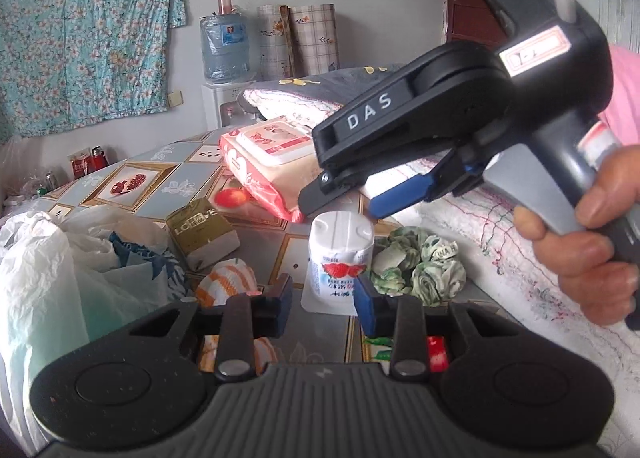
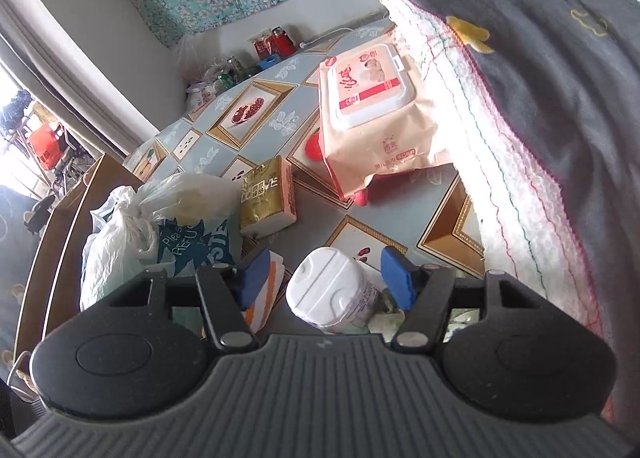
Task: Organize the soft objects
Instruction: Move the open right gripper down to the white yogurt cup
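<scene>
Both grippers crowd one white pouch (image 1: 338,258) standing on the table (image 1: 160,185). Left gripper (image 1: 325,300) is narrow with pads not touching it; right gripper (image 2: 326,272) straddles its cap, half-open, no grip. Risk: fingers collide, or a nudge tips it onto the green cloth (image 1: 420,262).

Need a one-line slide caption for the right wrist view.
Right gripper, blue pads apart, straddles a white-capped plastic bottle on the patterned tablecloth.
</scene>
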